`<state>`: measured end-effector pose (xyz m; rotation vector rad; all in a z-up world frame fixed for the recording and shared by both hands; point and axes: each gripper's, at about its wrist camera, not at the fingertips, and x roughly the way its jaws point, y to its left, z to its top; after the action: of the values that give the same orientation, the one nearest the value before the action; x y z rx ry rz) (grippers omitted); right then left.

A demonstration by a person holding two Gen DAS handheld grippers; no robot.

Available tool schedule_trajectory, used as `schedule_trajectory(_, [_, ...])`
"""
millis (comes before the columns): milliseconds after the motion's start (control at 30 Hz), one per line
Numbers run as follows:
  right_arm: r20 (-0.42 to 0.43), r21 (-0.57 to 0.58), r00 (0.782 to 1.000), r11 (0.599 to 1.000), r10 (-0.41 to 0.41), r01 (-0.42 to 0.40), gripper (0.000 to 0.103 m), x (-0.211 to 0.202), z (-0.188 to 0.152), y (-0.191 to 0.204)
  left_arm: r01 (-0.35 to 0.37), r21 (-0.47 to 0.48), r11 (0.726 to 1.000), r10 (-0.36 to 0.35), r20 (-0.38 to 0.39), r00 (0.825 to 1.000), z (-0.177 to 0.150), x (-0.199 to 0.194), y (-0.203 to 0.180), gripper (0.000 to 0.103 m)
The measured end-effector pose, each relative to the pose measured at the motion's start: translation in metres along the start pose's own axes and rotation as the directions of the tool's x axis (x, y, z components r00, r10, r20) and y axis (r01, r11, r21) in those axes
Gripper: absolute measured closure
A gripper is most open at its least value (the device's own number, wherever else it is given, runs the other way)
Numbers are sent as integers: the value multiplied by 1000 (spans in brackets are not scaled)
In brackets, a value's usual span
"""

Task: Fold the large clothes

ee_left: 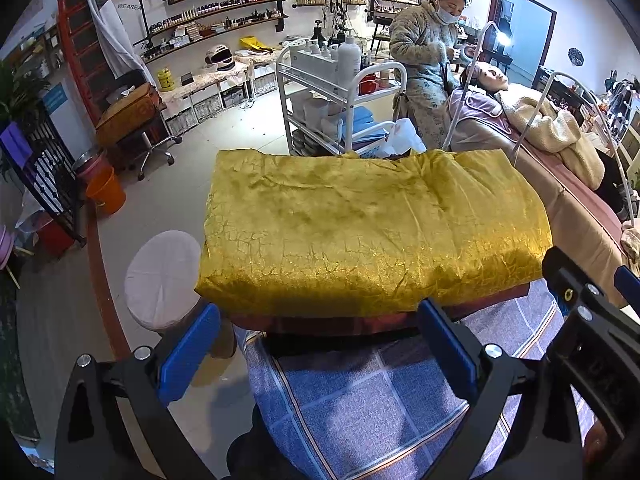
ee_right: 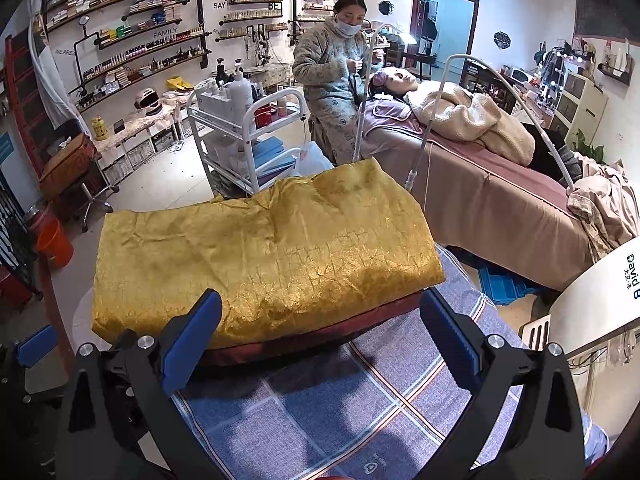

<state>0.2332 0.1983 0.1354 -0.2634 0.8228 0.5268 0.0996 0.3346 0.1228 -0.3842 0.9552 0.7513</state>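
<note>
- left wrist view: the gold garment [ee_left: 372,228] lies folded into a thick rectangle on the blue checked cloth [ee_left: 360,408], a dark red layer showing under its near edge. its fabric is shiny, with a crackled pattern.
- my left gripper [ee_left: 320,344] is spread wide, empty, just short of that edge.
- a white trolley [ee_left: 320,92] behind holds bottles.
- right wrist view: the same garment [ee_right: 264,256] is crumpled at its far edge.
- my right gripper [ee_right: 320,340] gapes wide, holding nothing.
</note>
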Motion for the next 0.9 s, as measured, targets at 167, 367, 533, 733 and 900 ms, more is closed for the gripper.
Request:
schedule_trajectory(167, [-1, 4, 1000, 1000, 2, -2, 6, 0, -1, 0, -1, 1, 1000, 1, 5, 1000, 1, -1, -1, 6])
schedule_trajectory(367, [-1, 9, 1000, 1000, 2, -2, 6, -1, -2, -1, 2, 1, 1000, -2, 1, 1000, 0, -1, -1, 6])
schedule_trajectory(533, [-5, 15, 1000, 1000, 0, 0, 6, -1, -3, -2, 3, 3, 1000, -3, 3, 1000, -1, -2, -1, 6])
schedule_trajectory(733, [-5, 14, 1000, 1000, 1, -1, 6, 1, -3, -2, 1, 3, 1000, -1, 2, 1000, -1, -1, -1, 6])
schedule_trajectory(900, [-10, 17, 1000, 1000, 5, -5, 6, 3, -4, -2, -2, 0, 1000, 2, -1, 1000, -3, -1, 1, 6])
